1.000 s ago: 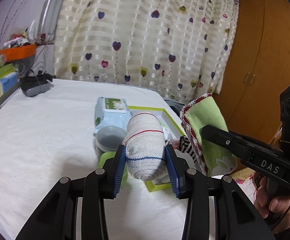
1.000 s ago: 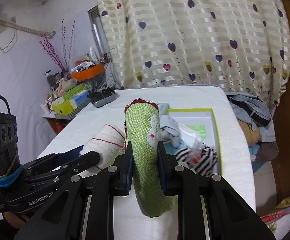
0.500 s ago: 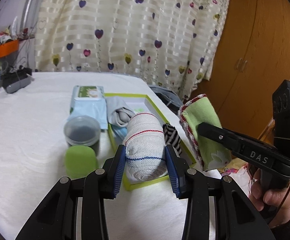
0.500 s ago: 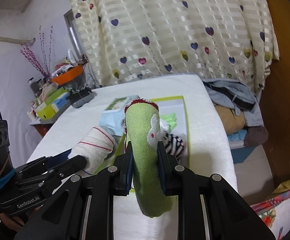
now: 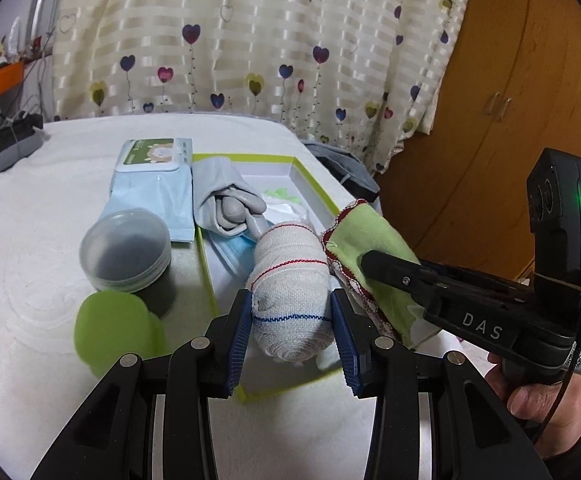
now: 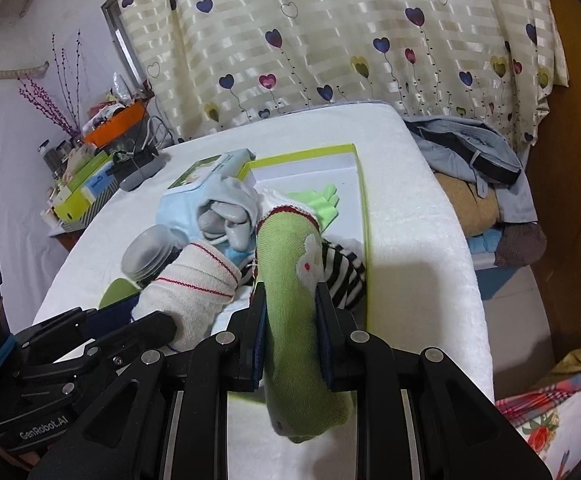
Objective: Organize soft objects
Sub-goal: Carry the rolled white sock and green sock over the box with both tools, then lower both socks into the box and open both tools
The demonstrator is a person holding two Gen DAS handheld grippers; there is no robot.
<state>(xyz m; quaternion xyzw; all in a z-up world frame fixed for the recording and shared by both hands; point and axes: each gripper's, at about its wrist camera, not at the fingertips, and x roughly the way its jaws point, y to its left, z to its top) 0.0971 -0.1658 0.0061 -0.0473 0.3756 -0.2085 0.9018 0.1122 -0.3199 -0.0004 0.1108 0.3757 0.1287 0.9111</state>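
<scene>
left gripper (image 5: 292, 320): clamped on rolled white sock (image 5: 290, 280)
right gripper (image 6: 290, 324): clamped on green sock (image 6: 294, 320)
both: held over green-rimmed box (image 5: 314, 188)

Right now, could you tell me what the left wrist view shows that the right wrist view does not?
Only the left wrist view shows the wooden wardrobe and the person's hand on the right gripper.

Only the right wrist view shows the pile of clothes beside the table and the striped sock in the box.

Both show the green-edged box, the white roll and the green sock.
</scene>
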